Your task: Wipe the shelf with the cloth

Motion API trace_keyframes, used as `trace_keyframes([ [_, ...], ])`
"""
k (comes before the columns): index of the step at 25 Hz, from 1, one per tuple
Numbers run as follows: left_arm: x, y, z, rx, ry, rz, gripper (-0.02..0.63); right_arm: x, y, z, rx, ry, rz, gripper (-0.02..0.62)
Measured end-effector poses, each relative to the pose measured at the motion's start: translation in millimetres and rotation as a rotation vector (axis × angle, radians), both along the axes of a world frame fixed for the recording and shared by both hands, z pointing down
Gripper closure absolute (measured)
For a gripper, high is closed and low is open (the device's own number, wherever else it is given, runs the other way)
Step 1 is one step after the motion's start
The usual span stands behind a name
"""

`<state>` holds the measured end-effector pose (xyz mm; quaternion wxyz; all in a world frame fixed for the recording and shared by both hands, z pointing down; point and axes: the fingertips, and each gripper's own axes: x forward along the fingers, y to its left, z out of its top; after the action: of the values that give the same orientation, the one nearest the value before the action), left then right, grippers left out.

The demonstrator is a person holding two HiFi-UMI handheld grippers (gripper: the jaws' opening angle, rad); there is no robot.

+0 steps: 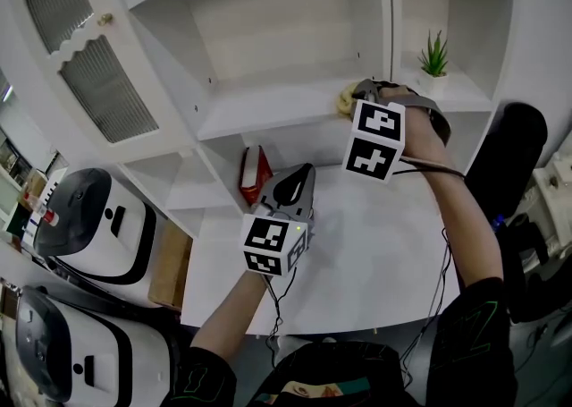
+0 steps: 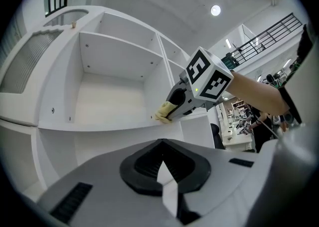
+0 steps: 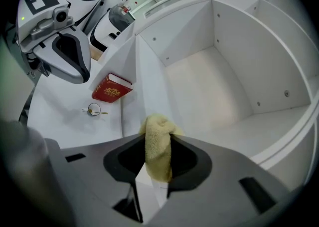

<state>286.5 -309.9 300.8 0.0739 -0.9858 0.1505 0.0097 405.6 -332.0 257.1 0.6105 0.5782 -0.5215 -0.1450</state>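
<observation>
One cloth [image 3: 158, 146] in right tongs [image 3: 157, 163], left tongs [image 2: 162, 170] closed, one shelf [image 1: 268, 103]

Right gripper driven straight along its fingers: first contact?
Probably the shelf board, through the yellow cloth clamped in the right gripper. The cloth looks close to its front edge, but depth is unclear.

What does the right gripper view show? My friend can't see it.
The right gripper pinches a yellow cloth at the front edge of a white shelf. At left, the left gripper hangs above a white table, near a red book.
</observation>
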Motion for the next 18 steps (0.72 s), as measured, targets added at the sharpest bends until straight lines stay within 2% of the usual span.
trace_keyframes([
  [5,3.0,1.9,3.7,-0.008,-0.005,0.003,0.607,2.3,4.8,1.8,0.025,0.006,0.002,0.474],
  [18,-3.1,-7.2,15.4,-0.034,0.000,-0.027,0.607,-0.7,32.9,4.7,0.169,-0.065,-0.018,0.472],
])
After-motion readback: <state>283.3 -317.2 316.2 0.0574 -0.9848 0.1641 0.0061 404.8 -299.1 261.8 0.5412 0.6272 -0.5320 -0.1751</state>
